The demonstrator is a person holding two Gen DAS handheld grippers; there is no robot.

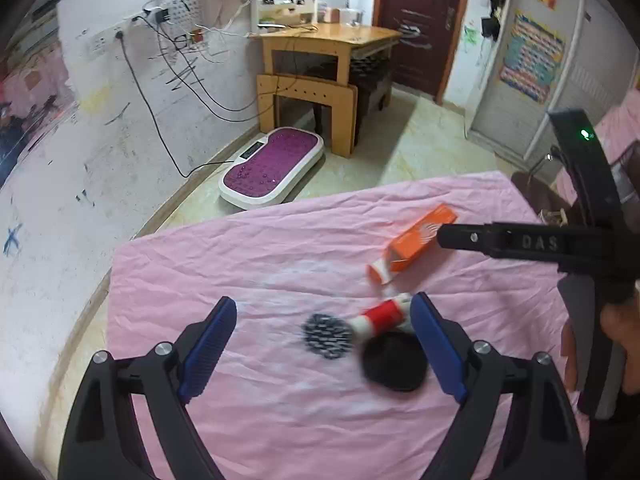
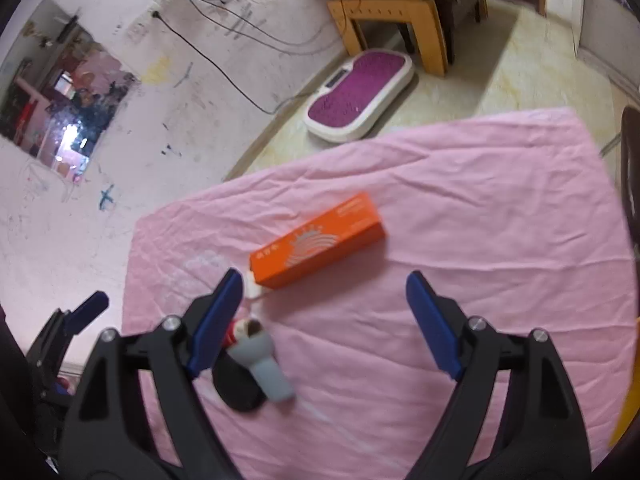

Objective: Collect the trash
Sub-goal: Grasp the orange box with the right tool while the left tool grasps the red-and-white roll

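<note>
Both tongs (image 1: pixel 322 334) (image 2: pixel 324 312) gape; orange box (image 2: pixel 318 240) lies just beyond.

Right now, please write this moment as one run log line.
left gripper: open, empty | right gripper: open, empty | orange box: lying on pink sheet | trash collected: none visible

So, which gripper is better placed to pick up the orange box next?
Probably the right. The right gripper is open, and the orange box lies just ahead between its fingers. The left gripper, also open, hovers over the red-and-white tube and a black disc, nearer to the person.
</note>
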